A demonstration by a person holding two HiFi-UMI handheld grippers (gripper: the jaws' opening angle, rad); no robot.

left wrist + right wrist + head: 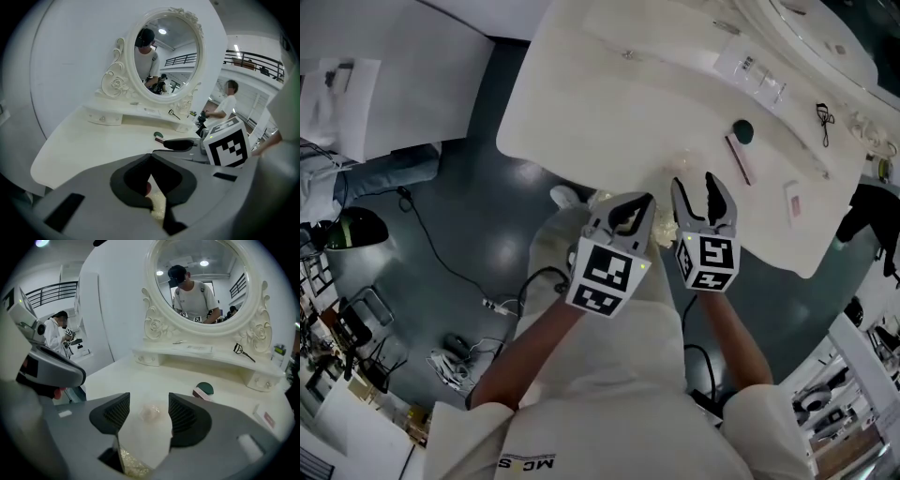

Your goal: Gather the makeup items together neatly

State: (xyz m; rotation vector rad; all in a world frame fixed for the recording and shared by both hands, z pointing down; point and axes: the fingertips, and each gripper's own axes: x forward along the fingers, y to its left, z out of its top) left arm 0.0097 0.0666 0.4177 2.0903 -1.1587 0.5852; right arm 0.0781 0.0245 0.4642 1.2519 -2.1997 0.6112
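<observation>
Ornate oval mirror (166, 51) on white vanity (609, 103); cables (431, 246), perhaps helmet (352, 228), on floor (487, 216).

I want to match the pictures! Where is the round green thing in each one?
Head view: round green thing on the white table, upper right.
Left gripper view: small, middle, below the mirror.
Right gripper view: right of centre, on the table.
Shared landmark: the black tool on the shelf.

My left tool (645, 201) has its jaws closed tip to tip. My right tool (693, 184) stands with its jaws wide apart. Both tools point forward and down, side by side, on my bare, outstretched forearms (530, 347).
</observation>
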